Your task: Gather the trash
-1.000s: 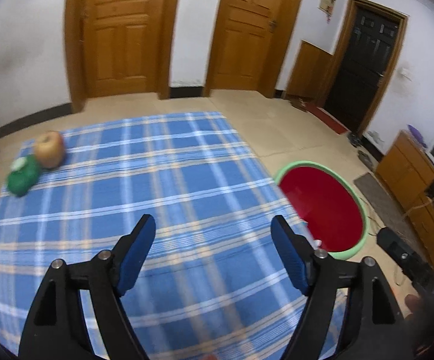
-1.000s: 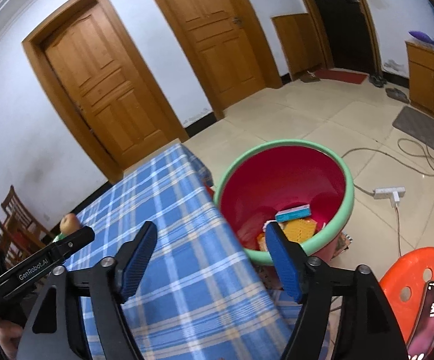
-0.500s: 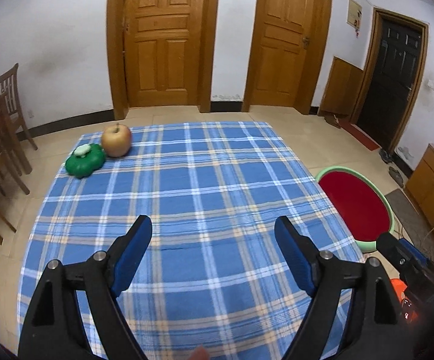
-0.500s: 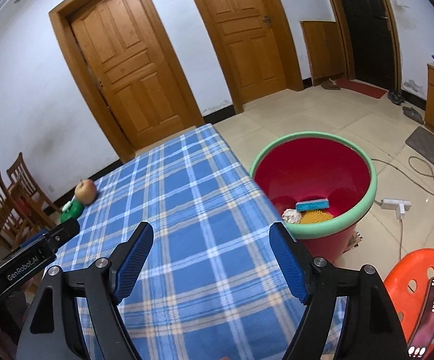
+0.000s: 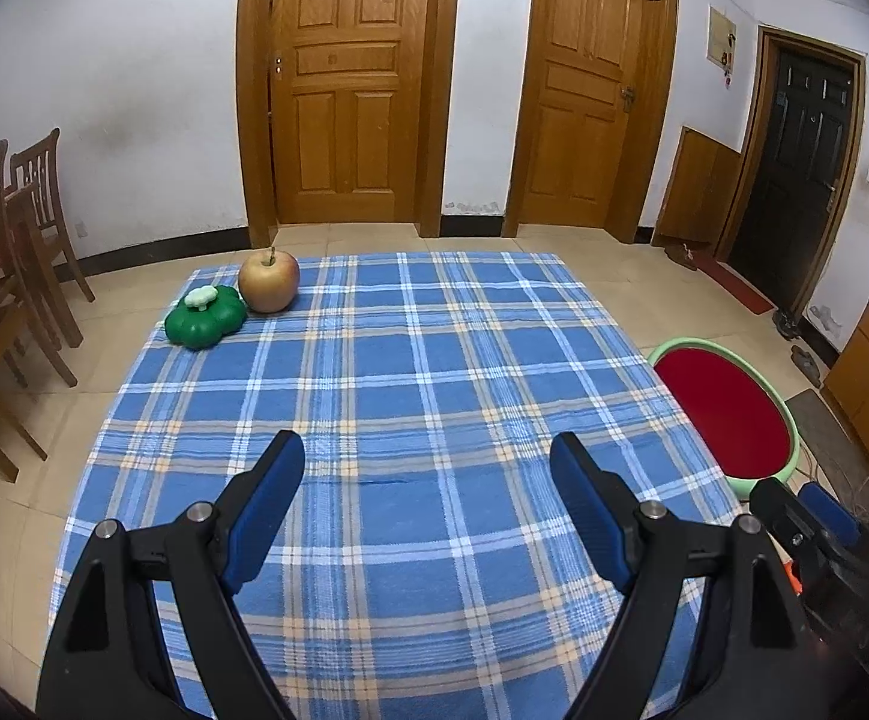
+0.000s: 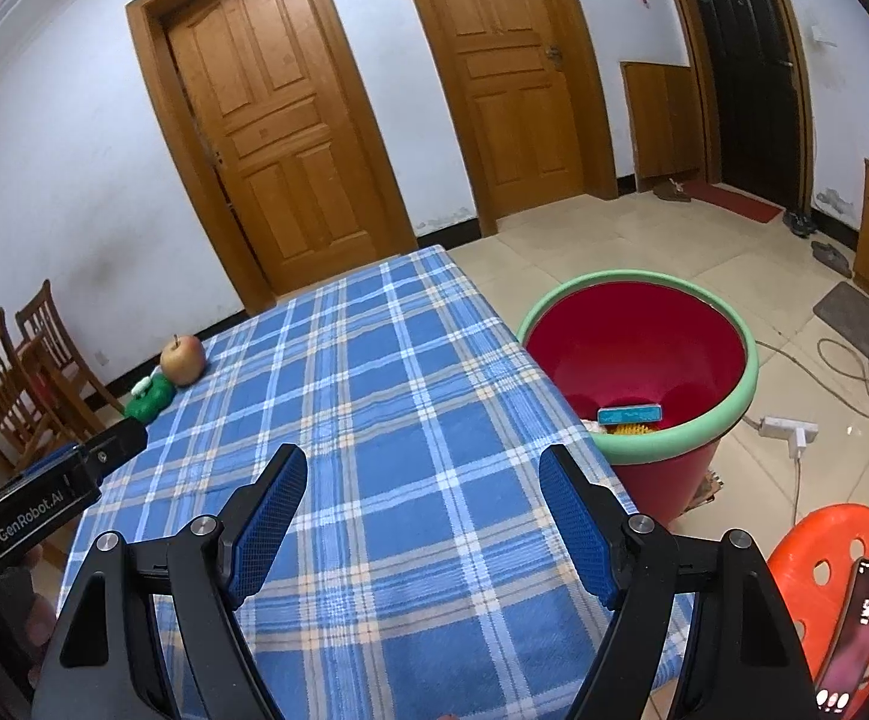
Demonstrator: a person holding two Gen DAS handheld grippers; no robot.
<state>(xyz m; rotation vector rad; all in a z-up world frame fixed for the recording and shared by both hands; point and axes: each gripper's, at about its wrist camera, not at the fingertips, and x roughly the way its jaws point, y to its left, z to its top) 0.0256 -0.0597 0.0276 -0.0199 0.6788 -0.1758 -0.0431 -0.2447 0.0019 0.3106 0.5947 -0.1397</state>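
A red bin with a green rim [image 6: 638,354] [image 5: 728,408] stands on the floor at the right side of the table; a blue box [image 6: 629,414] and a yellow item lie in its bottom. The table wears a blue plaid cloth [image 5: 410,396] [image 6: 374,396]. At its far left corner sit an apple [image 5: 268,282] [image 6: 182,359] and a green flower-shaped item [image 5: 205,316] [image 6: 149,397]. My left gripper [image 5: 428,462] hovers open over the near part of the cloth, nothing between its blue pads. My right gripper [image 6: 422,468] is open too, over the cloth's near right part, empty.
Wooden chairs [image 5: 8,252] stand left of the table. An orange stool [image 6: 842,570] with a phone [image 6: 854,630] on it sits at the near right. A power strip [image 6: 788,426] and cables lie on the tiled floor beyond the bin. Wooden doors line the far wall.
Both views have swung left: the apple and green item moved toward the middle in the left view, and the bin slid right and away in both. Both grippers stay open and empty.
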